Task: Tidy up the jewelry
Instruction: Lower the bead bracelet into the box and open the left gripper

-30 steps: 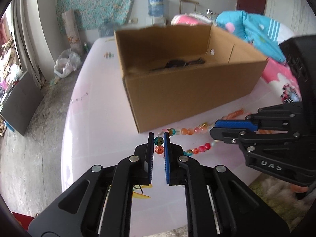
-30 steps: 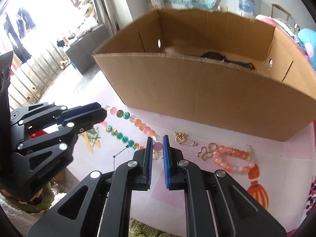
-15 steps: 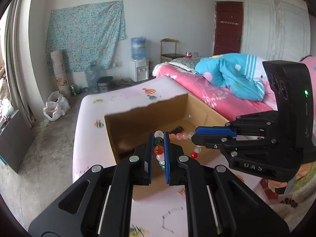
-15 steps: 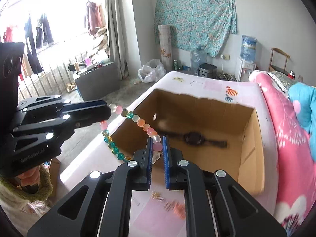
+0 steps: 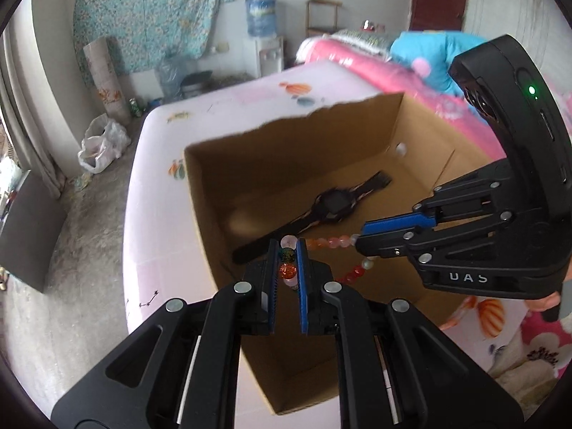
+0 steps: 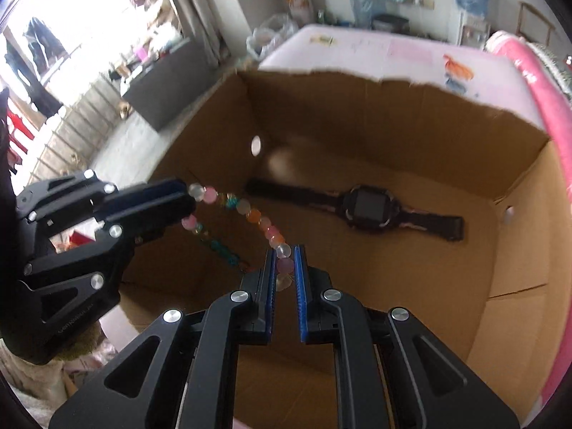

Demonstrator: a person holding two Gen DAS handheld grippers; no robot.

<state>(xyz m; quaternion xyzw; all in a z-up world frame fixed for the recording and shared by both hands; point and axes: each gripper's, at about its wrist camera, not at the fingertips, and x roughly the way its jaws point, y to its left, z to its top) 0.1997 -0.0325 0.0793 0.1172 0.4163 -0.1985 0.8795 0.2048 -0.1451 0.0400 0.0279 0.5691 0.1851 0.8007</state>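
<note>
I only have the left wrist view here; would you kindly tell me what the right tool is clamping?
Observer: The right tool is shut on a pale pink bead of the multicoloured bead string.
Operator: Thank you. What does the slack part do?
Observer: A teal-beaded stretch sags from the left tool down inside the brown cardboard box.
Operator: Is the watch clear?
Observer: The black wristwatch lies flat beyond the string, square screen up.

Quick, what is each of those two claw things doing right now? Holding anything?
Left gripper: closed on one end of the bead string, above the cardboard box.
Right gripper: closed on the other end.
</note>
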